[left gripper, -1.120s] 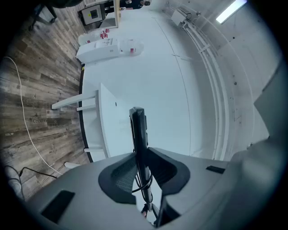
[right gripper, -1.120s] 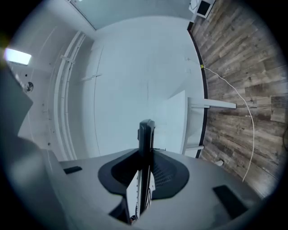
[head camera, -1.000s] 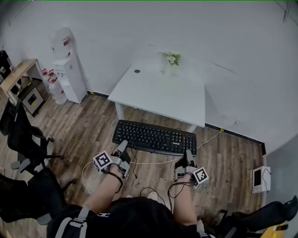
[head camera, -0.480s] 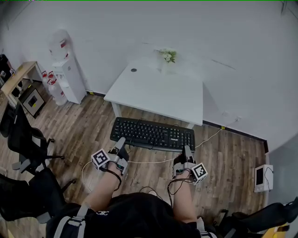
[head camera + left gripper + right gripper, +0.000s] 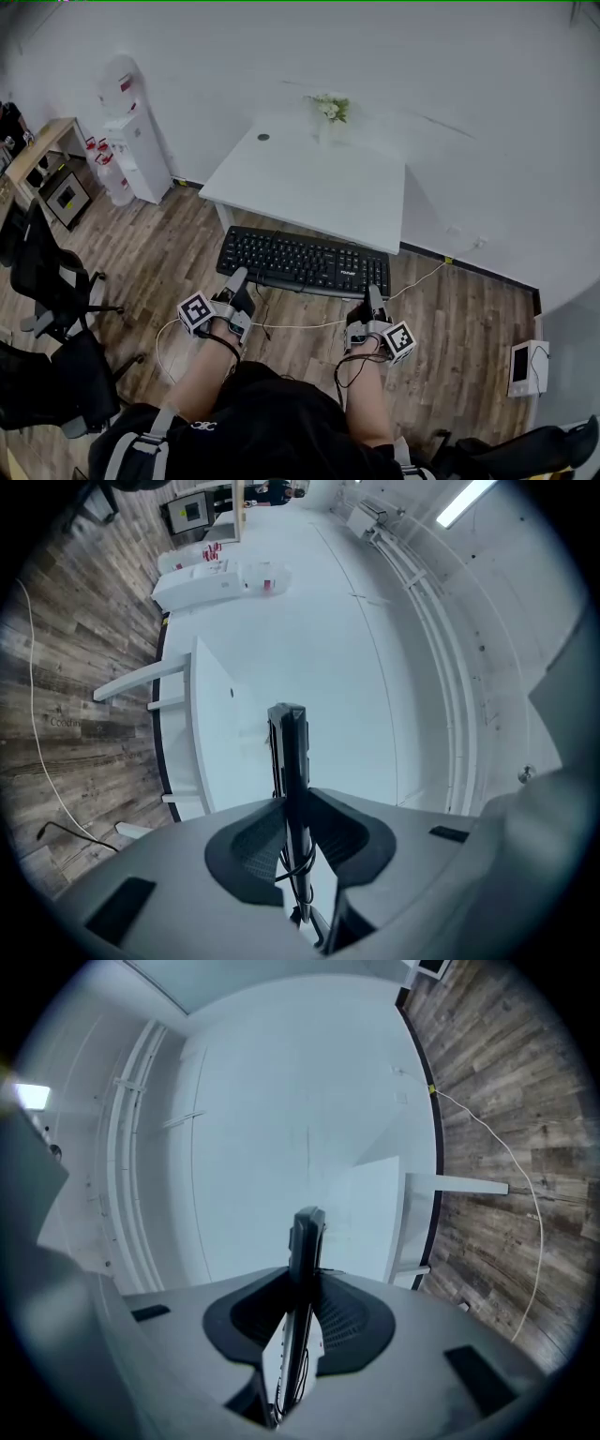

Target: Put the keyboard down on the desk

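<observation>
Left gripper (image 5: 236, 279) clamped on keyboard (image 5: 305, 262) at near-left edge, right gripper (image 5: 373, 295) clamped at near-right. Held in air, keys up, just short of white tabletop (image 5: 309, 183), over wood floor (image 5: 469, 309). Head view: full key face. Gripper views: only thin black edge pinched between pads (image 5: 249, 855), cable (image 5: 299, 873) looping beneath.

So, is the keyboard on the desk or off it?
Off: the left gripper and right gripper hold the keyboard in the air before the desk.
</observation>
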Tool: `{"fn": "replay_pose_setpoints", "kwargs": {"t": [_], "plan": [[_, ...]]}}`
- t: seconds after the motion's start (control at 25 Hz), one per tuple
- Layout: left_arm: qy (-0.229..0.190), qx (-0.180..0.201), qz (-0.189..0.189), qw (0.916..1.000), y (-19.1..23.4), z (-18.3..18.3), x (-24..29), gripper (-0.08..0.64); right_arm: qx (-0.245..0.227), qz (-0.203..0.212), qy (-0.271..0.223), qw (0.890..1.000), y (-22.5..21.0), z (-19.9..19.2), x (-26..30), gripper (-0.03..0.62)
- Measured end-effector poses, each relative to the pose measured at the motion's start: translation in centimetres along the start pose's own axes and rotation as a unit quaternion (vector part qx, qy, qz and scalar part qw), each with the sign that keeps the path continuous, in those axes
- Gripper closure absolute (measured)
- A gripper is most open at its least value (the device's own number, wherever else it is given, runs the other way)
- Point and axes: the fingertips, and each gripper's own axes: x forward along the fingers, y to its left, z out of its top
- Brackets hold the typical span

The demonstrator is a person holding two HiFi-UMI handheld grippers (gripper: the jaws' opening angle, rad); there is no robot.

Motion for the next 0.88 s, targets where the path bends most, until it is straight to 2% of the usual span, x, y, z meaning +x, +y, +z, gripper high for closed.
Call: {"fn": "replay_pose_setpoints", "kwargs": {"t": [0.4,0.6,0.88], "plan": [[-0.002,0.004,0.003,1.0000,0.6,-1.4,2.9,0.488,0.009,-0.006,0.009,1.000,-1.8,3.1,2.0,0.508],[-0.006,-0.005,0.004,1.0000,1.0,0.5,7.4,0.488,-0.001,-0.006,0.018,1.000,-1.0,4.2,7.3,0.507],[0.003,-0.011,-0.011,0.9999,2.7,2.0,10.7,0.488,-0.012,0.002,0.007,1.000,-2.1,4.8,10.2,0.506]]}}
